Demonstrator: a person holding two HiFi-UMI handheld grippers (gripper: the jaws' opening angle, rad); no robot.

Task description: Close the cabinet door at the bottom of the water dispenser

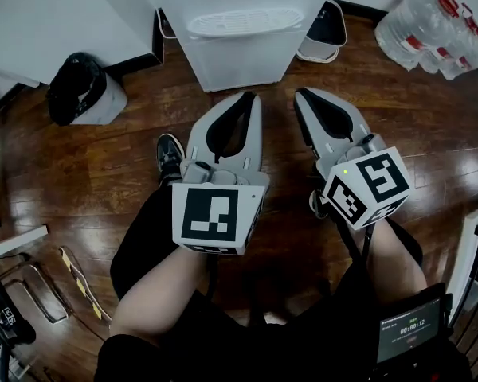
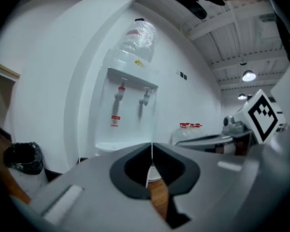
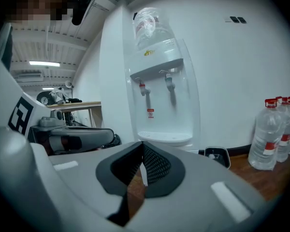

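water dispenser stands ahead, clear of closed fingers

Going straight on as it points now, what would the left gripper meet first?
Most likely the water dispenser, around its drip tray. Nothing shows between the shut left gripper and it, though depth is hard to judge.

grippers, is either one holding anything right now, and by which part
Nothing is held. The left gripper and the right gripper are both shut with nothing between the jaws, pointing toward the water dispenser.
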